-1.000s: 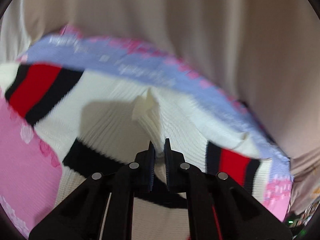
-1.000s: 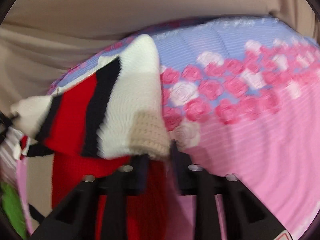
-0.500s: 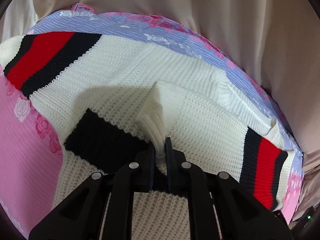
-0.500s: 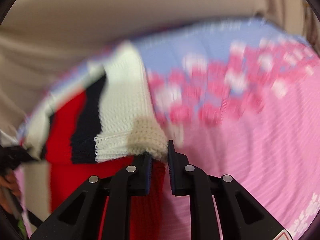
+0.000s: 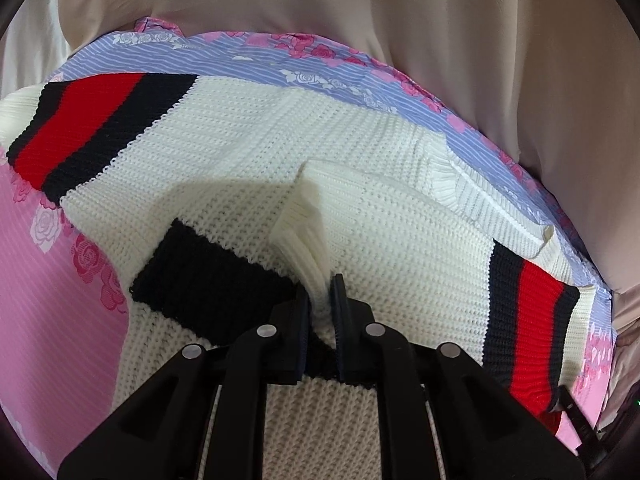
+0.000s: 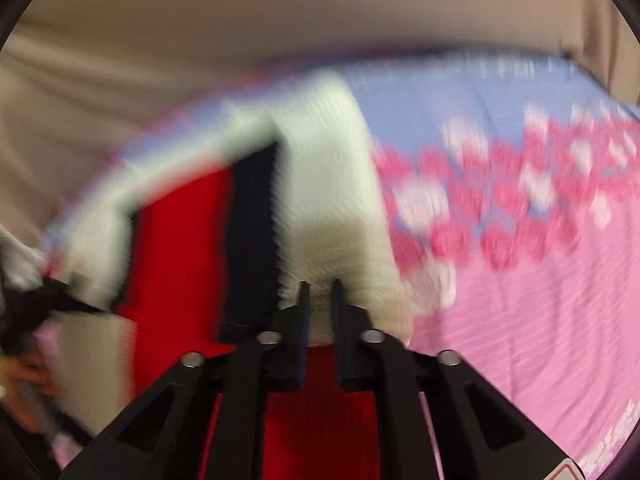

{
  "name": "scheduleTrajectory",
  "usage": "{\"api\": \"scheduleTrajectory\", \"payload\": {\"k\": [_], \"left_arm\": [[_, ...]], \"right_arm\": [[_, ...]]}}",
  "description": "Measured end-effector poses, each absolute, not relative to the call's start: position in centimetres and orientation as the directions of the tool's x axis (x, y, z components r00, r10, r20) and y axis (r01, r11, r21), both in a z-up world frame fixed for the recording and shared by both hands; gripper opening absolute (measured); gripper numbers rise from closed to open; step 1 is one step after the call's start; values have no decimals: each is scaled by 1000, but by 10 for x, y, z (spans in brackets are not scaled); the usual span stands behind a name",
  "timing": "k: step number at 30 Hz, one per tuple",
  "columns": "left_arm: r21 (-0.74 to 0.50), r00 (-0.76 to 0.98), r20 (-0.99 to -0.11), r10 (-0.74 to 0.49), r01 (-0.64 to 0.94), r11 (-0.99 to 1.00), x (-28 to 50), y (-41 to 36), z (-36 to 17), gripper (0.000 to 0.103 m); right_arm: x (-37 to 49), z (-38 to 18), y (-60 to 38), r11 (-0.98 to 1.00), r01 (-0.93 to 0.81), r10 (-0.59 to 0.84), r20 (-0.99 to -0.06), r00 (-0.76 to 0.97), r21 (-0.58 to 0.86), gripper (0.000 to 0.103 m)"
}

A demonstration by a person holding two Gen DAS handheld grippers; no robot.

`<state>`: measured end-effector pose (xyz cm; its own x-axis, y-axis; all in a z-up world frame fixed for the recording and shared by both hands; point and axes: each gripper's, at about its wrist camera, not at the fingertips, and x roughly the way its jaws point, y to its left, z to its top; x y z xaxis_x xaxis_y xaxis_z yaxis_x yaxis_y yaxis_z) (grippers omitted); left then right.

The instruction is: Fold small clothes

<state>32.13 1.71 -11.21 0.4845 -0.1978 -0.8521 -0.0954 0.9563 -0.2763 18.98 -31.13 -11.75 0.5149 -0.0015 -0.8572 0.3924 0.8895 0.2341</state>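
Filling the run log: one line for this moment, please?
step: folding sweater on bedsheet | left gripper: shut on white cuff fold | right gripper: shut on sweater edge | right view: blurred

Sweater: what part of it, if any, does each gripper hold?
Left gripper pinches the sweater at a white ribbed edge; right gripper clamps its white knit edge.

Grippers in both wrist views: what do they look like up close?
The left gripper and right gripper match: matte black plastic, two flat narrow fingers with dark blue pad edges, triangular cut-out linkage arms, four round silver pins each. No cables or sleeves visible.
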Motion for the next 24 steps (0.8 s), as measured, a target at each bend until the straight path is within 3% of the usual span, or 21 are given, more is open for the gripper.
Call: {"api": "scheduleTrajectory", "payload": {"k": [4, 7, 9, 14, 20, 23, 24], "left_arm": [[-298, 500, -839, -217, -88, 950, 320, 20, -114, 12], [-361, 500, -826, -259, -117, 925, 317, 28, -110, 20], [-421, 544, -793, -275, -163, 892, 310, 51, -97, 38], [-470, 625, -759, -185, -327, 820, 313, 152, -75, 62], [-399, 548, -836, 29, -644, 653, 341, 311, -101, 62], [-404, 522, -852, 52, -716, 569, 343, 353, -117, 51], [-412, 536, -842, 59, -710, 571, 345, 356, -115, 33]], "right_arm": [[182, -90, -315, 830, 443, 18, -811, 585, 339, 0], [192, -117, -307, 886, 419, -33, -876, 481, 197, 0], [195, -108, -300, 898, 409, -59, -876, 479, 163, 0], [178, -65, -273, 912, 358, -32, -833, 553, 202, 18], [137, -74, -222, 940, 281, 31, -870, 492, 193, 23], [124, -83, -205, 943, 267, 62, -894, 444, 198, 30], [122, -87, -200, 943, 265, 73, -901, 427, 201, 31]]}}
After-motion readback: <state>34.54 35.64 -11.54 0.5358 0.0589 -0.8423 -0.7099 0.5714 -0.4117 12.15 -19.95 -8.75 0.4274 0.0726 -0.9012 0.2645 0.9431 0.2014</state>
